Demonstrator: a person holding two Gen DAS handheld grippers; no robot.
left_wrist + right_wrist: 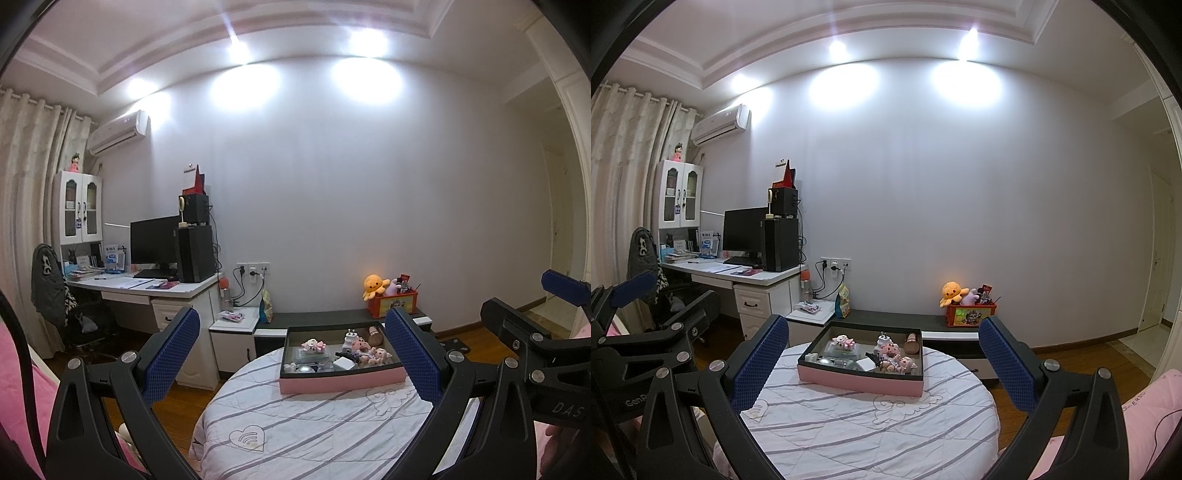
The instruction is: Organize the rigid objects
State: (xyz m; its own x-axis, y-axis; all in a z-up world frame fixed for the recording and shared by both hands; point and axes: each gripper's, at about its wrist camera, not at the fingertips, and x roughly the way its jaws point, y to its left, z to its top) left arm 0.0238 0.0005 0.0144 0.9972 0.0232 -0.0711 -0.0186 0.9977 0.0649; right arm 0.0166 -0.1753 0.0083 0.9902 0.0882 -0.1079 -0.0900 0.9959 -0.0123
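A pink box with a dark inner rim (338, 380) (849, 382) sits on a round table under a striped white cloth (295, 417) (871, 424). Inside lie several small things: pink pig figurines (369, 350) (897, 360), a white charger block (344, 365) (866, 364), a small silver dome (305, 368) and a brown cylinder (911, 343). My left gripper (295, 350) is open, held back from the box with nothing between its fingers. My right gripper (882, 362) is open too, also short of the box. Each gripper shows at the edge of the other's view.
Behind the table runs a low dark bench (317, 317) with an orange toy bin (392, 303) and a yellow plush octopus (373, 284). A white desk with monitor and speakers (162, 280) stands at left beside a black chair (74, 314). Pink bedding (1145, 417) lies at right.
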